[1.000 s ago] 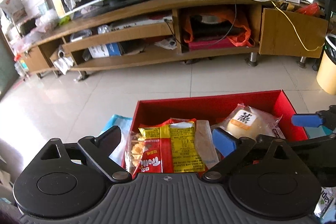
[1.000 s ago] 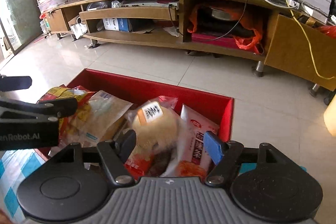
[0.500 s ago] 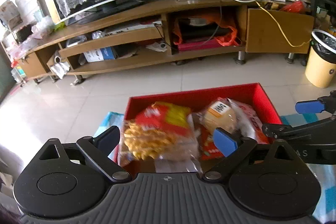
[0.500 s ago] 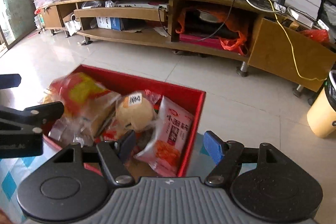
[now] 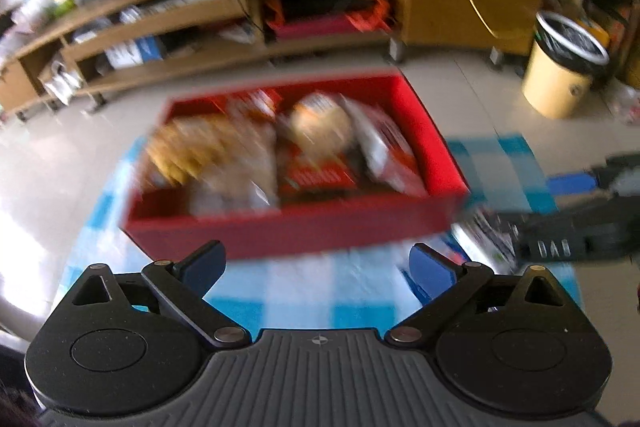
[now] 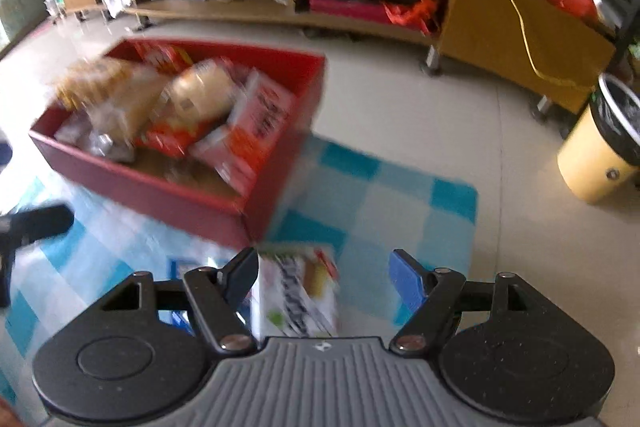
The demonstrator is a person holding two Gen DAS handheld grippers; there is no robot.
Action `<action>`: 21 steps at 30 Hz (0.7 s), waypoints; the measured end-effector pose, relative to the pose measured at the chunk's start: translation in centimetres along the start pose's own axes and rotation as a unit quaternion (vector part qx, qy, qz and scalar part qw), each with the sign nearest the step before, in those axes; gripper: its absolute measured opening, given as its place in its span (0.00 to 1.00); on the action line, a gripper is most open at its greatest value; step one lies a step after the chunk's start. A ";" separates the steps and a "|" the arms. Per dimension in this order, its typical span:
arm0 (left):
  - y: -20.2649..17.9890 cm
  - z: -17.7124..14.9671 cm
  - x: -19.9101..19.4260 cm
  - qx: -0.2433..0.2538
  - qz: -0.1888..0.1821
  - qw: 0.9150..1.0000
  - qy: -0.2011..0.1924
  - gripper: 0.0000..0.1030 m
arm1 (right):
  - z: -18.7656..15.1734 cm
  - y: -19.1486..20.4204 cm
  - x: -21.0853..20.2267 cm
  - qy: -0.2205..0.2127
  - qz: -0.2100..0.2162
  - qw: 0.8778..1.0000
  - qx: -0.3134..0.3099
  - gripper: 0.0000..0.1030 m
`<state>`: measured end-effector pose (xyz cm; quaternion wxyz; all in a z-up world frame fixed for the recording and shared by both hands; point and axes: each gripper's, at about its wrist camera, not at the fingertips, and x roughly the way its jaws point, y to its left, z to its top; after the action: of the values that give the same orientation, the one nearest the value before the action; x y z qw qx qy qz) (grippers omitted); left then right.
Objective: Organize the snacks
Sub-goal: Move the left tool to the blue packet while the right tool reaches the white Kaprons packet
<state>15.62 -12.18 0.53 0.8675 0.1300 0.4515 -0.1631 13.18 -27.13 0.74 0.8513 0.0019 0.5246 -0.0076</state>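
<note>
- Left wrist view: my left gripper has its jaws spread wide, having just been opening, with nothing between them but the blue-and-white checked mat.
- Just ahead of my fingertips stands the near wall of the red box, apart from them, with a strip of bare mat between.
- The box is heaped with snack packets, blurred: a yellowish bag on its left side, a round pale bun in the middle, a red-and-white packet toward the right wall.
- At the right edge my right gripper reaches in beside the box's near right corner.
- Past the box lie pale floor tiles, open up to a long wooden TV stand; a yellow bin stands to the right.
- Right wrist view: my right gripper's jaws stand part-way spread. A small white snack box lies between them on the mat, close against the left finger; blur keeps me from telling whether it touches. The right finger is clear of it.
- The red box sits ahead to the left, its near corner just beyond the snack box.
- Mat to the right of the red box is bare, then open tiles.
</note>
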 end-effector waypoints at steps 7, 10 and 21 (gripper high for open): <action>-4.4 -2.0 4.3 -0.016 -0.028 0.996 0.083 0.96 | -0.8 -3.3 -0.2 0.002 -0.005 0.999 0.033 0.70; -5.4 -1.8 5.8 -0.048 -0.027 0.994 0.095 0.96 | -1.3 -4.0 -0.1 0.007 -0.002 0.999 0.035 0.70; -8.1 -1.2 9.3 -0.091 0.015 0.990 0.108 0.91 | -1.8 -5.5 1.7 0.018 -0.001 0.999 0.050 0.70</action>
<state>16.55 -20.66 -8.45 0.8242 0.0737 0.5537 -0.0932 12.24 -32.65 -1.52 0.8405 0.0444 0.5389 -0.0345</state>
